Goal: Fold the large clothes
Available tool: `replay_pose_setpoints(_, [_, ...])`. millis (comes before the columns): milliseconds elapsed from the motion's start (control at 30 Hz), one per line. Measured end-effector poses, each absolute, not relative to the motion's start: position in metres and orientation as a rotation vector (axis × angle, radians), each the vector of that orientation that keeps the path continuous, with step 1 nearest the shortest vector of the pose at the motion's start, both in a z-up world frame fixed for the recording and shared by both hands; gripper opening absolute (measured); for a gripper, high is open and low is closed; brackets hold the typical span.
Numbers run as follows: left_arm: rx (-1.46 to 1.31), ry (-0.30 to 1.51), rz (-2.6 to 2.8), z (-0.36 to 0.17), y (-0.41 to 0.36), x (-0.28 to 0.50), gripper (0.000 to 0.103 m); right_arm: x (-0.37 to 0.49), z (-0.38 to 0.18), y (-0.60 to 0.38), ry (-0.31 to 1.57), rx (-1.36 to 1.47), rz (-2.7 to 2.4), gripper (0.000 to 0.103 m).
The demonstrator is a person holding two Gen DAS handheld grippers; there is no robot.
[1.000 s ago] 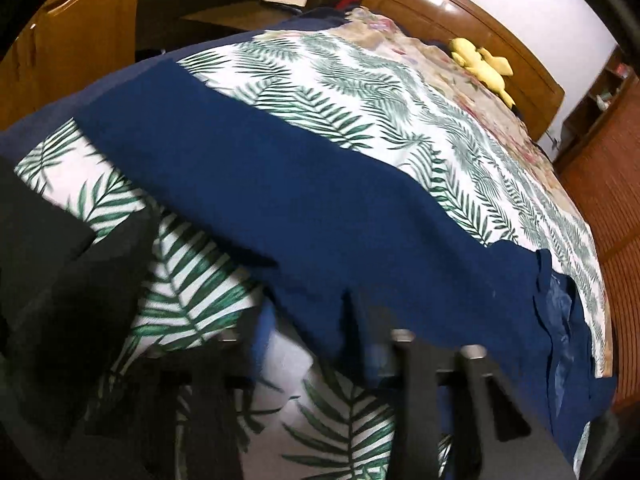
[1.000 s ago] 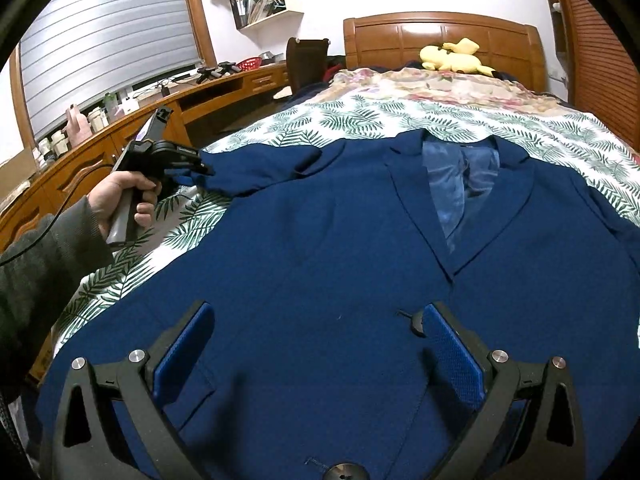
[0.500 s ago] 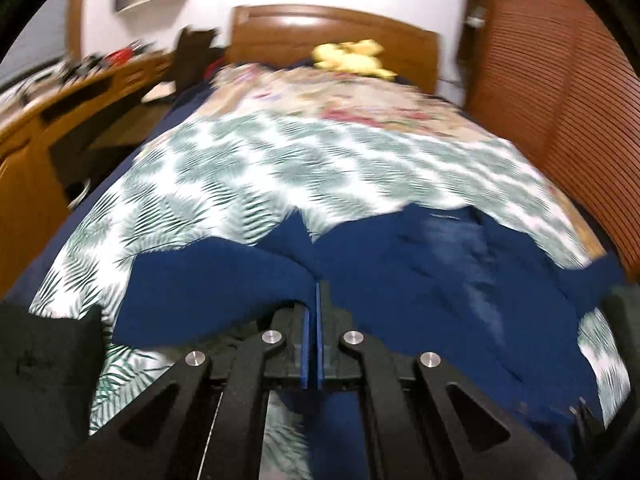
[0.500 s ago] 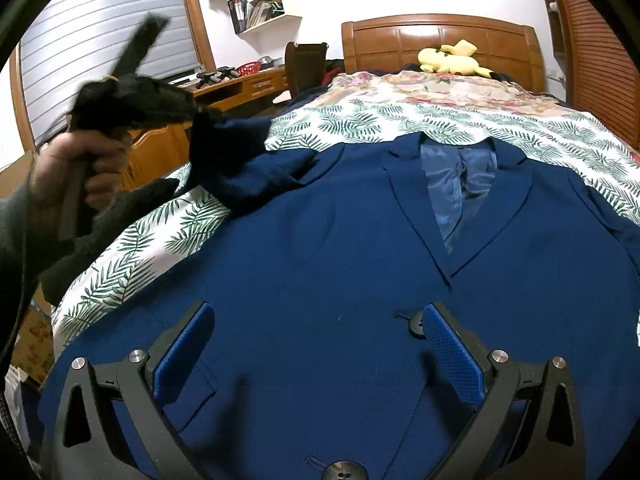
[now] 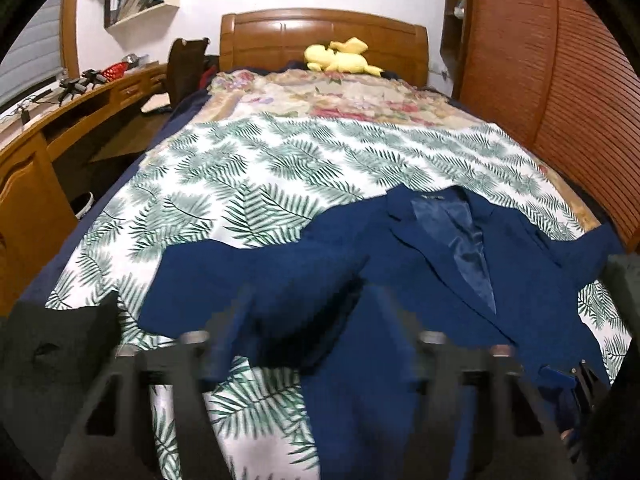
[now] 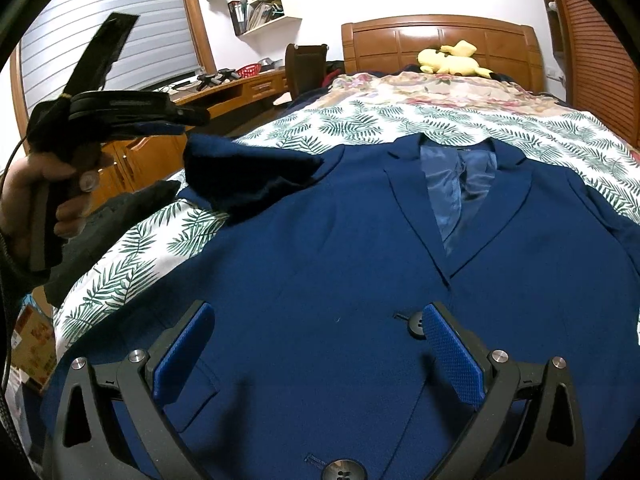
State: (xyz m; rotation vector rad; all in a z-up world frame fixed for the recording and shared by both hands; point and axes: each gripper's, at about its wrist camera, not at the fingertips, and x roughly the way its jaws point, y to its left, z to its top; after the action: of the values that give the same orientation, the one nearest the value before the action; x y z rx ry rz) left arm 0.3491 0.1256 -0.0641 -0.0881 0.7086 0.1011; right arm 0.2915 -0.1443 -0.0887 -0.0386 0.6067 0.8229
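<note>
A navy blue jacket (image 6: 352, 264) lies face up on the bed, collar toward the headboard; it also shows in the left wrist view (image 5: 400, 300). Its left sleeve (image 6: 248, 176) is folded in over the shoulder and drops loose. My left gripper (image 5: 308, 320) is blurred with its fingers spread wide above the sleeve (image 5: 260, 276); in the right wrist view it (image 6: 188, 120) hovers just above the sleeve end. My right gripper (image 6: 316, 348) is open and empty over the jacket's front, near a black button (image 6: 416, 326).
The bed has a palm-leaf sheet (image 5: 260, 168) and a floral blanket (image 5: 340, 96). A yellow plush toy (image 5: 340, 58) lies by the wooden headboard (image 5: 320, 36). A wooden desk (image 5: 72, 108) runs along the left; a slatted wardrobe (image 5: 560, 100) stands on the right.
My left gripper carried the sleeve up and in over the jacket, then opened; the sleeve has dropped from it. My right gripper has stayed still and open.
</note>
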Motion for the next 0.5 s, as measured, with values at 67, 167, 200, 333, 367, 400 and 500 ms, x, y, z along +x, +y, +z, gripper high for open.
replay_pose_setpoints(67, [-0.077, 0.694, 0.144, -0.067, 0.135, 0.349, 0.082, 0.292, -0.089, -0.144, 0.606, -0.038, 0.823, 0.103])
replay_pose_setpoints(167, [-0.093, 0.716, 0.180, -0.079, 0.153, 0.354, 0.082, 0.292, -0.089, -0.144, 0.607, -0.040, 0.823, 0.103])
replay_pose_setpoints(200, [-0.102, 0.724, 0.190, -0.085, 0.160, 0.357, 0.082, 0.292, -0.089, -0.143, 0.608, -0.040, 0.823, 0.103])
replay_pose_setpoints(333, [-0.141, 0.749, 0.249, -0.115, 0.189, 0.363, 0.082, 0.293, -0.089, -0.143, 0.608, -0.041, 0.824, 0.103])
replay_pose_setpoints(367, [-0.162, 0.757, 0.262, -0.122, 0.197, 0.365, 0.082, 0.293, -0.089, -0.143, 0.609, -0.041, 0.824, 0.103])
replay_pose_setpoints(400, [-0.179, 0.764, 0.273, -0.128, 0.204, 0.366, 0.082, 0.293, -0.089, -0.143, 0.609, -0.041, 0.824, 0.103])
replay_pose_setpoints(500, [-0.245, 0.783, 0.301, -0.147, 0.225, 0.369, 0.080, 0.293, -0.090, -0.142, 0.613, -0.042, 0.827, 0.103])
